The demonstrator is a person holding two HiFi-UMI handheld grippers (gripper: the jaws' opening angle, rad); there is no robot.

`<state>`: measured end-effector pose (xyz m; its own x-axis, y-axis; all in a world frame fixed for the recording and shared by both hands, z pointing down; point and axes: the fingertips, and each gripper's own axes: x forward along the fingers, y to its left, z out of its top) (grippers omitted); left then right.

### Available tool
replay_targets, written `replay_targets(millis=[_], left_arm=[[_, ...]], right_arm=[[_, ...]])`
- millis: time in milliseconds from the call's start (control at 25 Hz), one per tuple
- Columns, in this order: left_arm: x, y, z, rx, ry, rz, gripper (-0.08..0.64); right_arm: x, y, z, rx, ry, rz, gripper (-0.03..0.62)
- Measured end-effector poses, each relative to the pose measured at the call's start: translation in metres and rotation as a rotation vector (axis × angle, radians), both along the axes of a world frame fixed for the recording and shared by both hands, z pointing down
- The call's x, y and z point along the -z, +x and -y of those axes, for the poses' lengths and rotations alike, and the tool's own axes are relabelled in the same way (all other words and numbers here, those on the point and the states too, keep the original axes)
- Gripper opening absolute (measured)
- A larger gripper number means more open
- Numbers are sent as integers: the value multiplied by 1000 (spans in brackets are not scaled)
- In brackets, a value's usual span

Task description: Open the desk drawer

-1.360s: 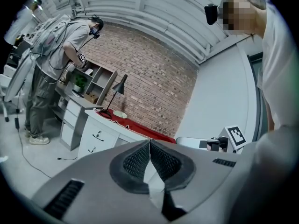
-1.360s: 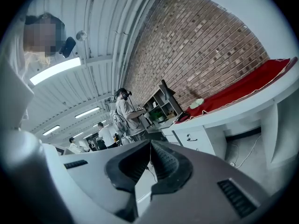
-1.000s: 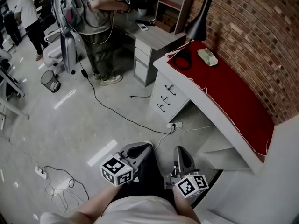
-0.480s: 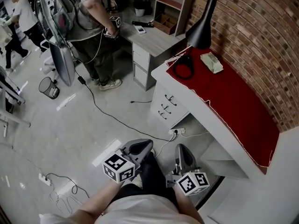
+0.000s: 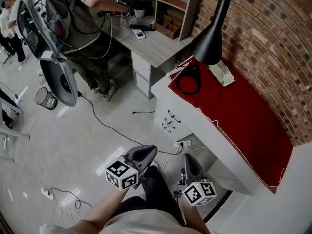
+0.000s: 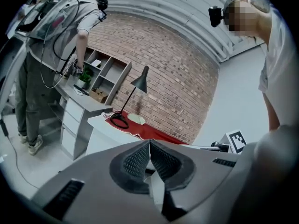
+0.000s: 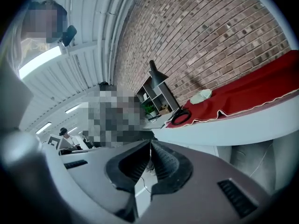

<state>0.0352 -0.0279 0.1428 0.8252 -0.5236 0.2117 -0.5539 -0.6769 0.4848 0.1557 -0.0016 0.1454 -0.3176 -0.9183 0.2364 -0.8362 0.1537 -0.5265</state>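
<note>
The white desk [image 5: 204, 130] has a red cloth [image 5: 239, 111] on top and a stack of three drawers [image 5: 168, 120] with dark handles at its left end, all closed. My left gripper [image 5: 147, 151] is low in the head view, over the floor, short of the drawers and shut with nothing in it. To its right, my right gripper [image 5: 188, 160] is also shut and empty, pointing at the desk's open knee space. In the left gripper view the pads [image 6: 140, 160] meet, with the desk [image 6: 100, 132] ahead. In the right gripper view the pads [image 7: 163, 164] touch below the desk's edge [image 7: 224, 127].
A black lamp [image 5: 212, 28], a black cable coil [image 5: 187, 78] and a pale packet [image 5: 222, 73] lie on the cloth. A power strip [image 5: 181, 143] and cables lie on the floor. A person [image 5: 80, 18] stands at a grey desk [image 5: 151, 43] near a fan [image 5: 59, 79]. A brick wall [image 5: 273, 43] is behind.
Both grippers have moved toward the white desk together with me; the desk and drawers now appear nearer. The jaws of both stayed shut.
</note>
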Motion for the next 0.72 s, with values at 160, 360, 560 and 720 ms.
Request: replay_targets(millis=[160,360,560,720], left_arm=[[-14,12,33,-27,-7,-1,11],[-42,21,61,-70,-35,-10,11],[-86,23,78,-93,-74,-12,11],[-126,25,92,-96,-96,-43,11]], right_arm=[[-11,6,31,19,11,2,18],[-49,1,56,59,-19,-4,18],[-90,-6,72,62,-34,2,18],[-123,-8,87,41,-8,-8,18]])
